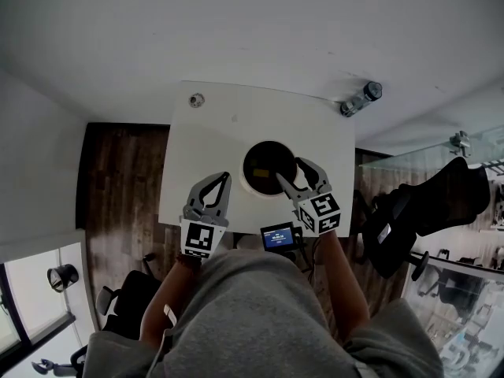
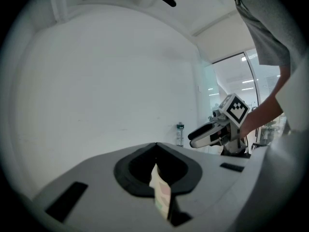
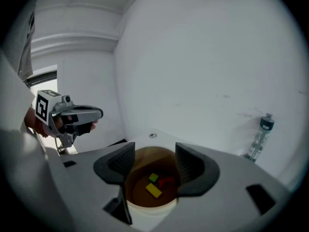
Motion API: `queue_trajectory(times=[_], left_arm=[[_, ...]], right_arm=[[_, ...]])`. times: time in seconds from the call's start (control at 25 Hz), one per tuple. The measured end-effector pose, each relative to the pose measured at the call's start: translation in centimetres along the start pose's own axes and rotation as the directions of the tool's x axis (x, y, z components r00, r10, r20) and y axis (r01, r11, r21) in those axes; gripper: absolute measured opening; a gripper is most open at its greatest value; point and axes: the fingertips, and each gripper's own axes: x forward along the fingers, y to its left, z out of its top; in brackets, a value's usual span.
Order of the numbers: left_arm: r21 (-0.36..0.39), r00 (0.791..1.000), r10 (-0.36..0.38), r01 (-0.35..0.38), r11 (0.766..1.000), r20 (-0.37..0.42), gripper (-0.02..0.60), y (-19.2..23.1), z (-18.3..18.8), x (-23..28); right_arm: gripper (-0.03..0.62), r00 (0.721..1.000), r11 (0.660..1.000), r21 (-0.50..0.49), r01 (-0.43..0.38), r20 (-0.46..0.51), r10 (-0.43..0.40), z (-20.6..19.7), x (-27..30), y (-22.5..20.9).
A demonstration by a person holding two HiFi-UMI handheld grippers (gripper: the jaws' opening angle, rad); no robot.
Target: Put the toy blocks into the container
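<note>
markers (image 1: pixel 197 239), black-and-white squares, cover each cube in the head view. a round, white-rimmed container (image 1: pixel 245 181) sits on the white square surface (image 1: pixel 228 124). left gripper view: the left hand-held gripper (image 2: pixel 156 153) is clenched on nothing. right gripper view: the right hand-held gripper (image 3: pixel 154 156) is released above the container, where a yellow block (image 3: pixel 153 191), a green block (image 3: pixel 153 178) and a red block (image 3: pixel 166 181) lie.
</note>
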Motion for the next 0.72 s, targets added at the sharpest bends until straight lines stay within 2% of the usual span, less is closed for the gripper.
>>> queue_trajectory(times=[0.2, 0.36, 0.52, 0.72], left_arm=[[0.012, 1.0, -0.009, 0.009, 1.0, 0.02, 0.006, 0.0, 1.2, 0.7], [0.012, 0.998, -0.017, 0.016, 1.0, 0.068, 0.006, 0.2, 3.6, 1.9], [0.009, 0.988, -0.008, 0.007, 1.0, 0.155, 0.006, 0.5, 7.5, 3.2], [-0.023, 0.961, 0.025, -0.02, 1.0, 0.274, 0.006, 0.2, 12.8, 3.8]], right_arm=[[0.262, 0.996, 1.0, 0.004, 0.014, 0.084, -0.014, 2.8, -1.5, -0.3], [0.241, 0.984, 0.999, -0.017, 0.043, 0.173, -0.039, 6.1, -3.1, -0.5], [0.185, 0.954, 0.995, -0.029, 0.097, 0.287, -0.084, 10.0, -5.2, -0.7], [0.147, 0.912, 0.987, -0.048, 0.151, 0.393, -0.12, 13.4, -7.3, -0.3]])
